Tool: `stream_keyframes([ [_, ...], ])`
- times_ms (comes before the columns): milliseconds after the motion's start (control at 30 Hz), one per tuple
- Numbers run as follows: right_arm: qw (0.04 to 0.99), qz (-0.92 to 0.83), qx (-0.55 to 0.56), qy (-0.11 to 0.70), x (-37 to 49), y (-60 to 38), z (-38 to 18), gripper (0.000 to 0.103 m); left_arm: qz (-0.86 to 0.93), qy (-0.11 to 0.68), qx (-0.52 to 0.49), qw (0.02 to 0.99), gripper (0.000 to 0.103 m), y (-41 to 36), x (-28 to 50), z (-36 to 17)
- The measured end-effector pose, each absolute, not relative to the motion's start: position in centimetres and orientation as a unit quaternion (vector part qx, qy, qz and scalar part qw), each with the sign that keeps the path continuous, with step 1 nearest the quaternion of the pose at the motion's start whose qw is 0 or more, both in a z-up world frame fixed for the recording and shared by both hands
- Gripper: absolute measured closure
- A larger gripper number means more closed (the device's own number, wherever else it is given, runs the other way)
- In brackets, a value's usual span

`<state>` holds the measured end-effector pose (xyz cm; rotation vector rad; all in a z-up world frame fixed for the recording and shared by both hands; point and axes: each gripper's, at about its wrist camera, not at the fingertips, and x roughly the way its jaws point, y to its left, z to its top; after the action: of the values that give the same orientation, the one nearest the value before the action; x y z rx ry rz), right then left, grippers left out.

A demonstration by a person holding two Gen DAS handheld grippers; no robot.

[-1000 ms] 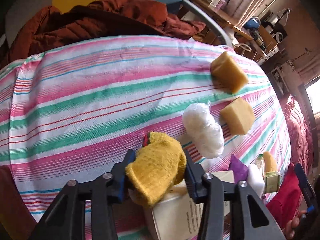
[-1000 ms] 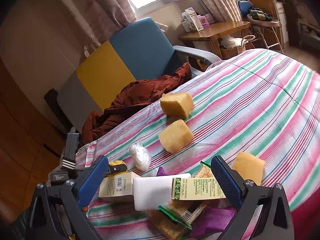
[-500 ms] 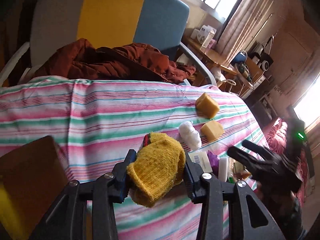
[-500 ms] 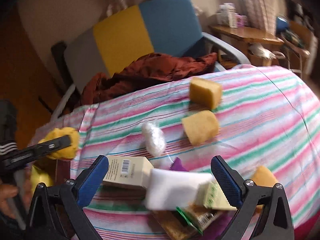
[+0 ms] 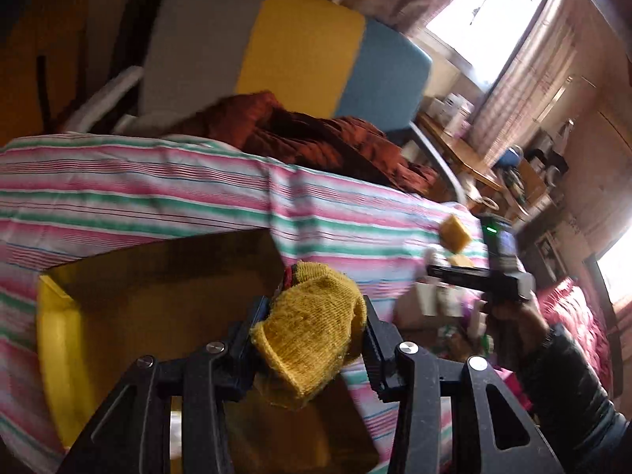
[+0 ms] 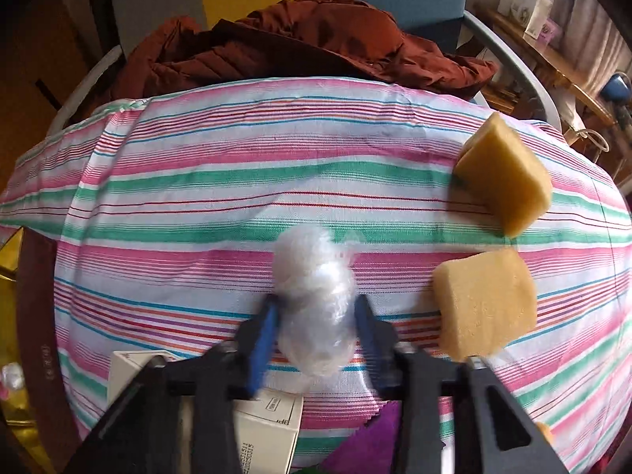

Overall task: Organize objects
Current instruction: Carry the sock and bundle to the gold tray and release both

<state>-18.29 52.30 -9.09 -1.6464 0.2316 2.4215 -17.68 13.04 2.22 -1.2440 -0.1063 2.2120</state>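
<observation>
Left gripper [image 5: 316,331], clamped on the yellow knit [image 5: 312,328], hangs over the open box [image 5: 158,276] at the bed's near-left edge, presumably for dropping in. Right gripper [image 6: 316,331] has snapped tight on the plastic wad [image 6: 316,300], mid-bed, left of two sponges [image 6: 486,304], apparently the next item.
</observation>
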Motion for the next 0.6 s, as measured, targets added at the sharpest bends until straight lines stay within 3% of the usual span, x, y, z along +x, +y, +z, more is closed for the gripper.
stream_keyframes([
  [333,0.103,0.886,-0.449,0.043,-15.0,50.1,-0.3,0.07,0.851,-0.061,-0.477,0.209,0.059,5.1,-20.1,0.5],
  [600,-0.002,0.915,-0.402,0.036,-11.6,41.4,3.5,0.07,0.846,-0.079,-0.495,0.182,0.058,2.6,-22.0,-1.8],
])
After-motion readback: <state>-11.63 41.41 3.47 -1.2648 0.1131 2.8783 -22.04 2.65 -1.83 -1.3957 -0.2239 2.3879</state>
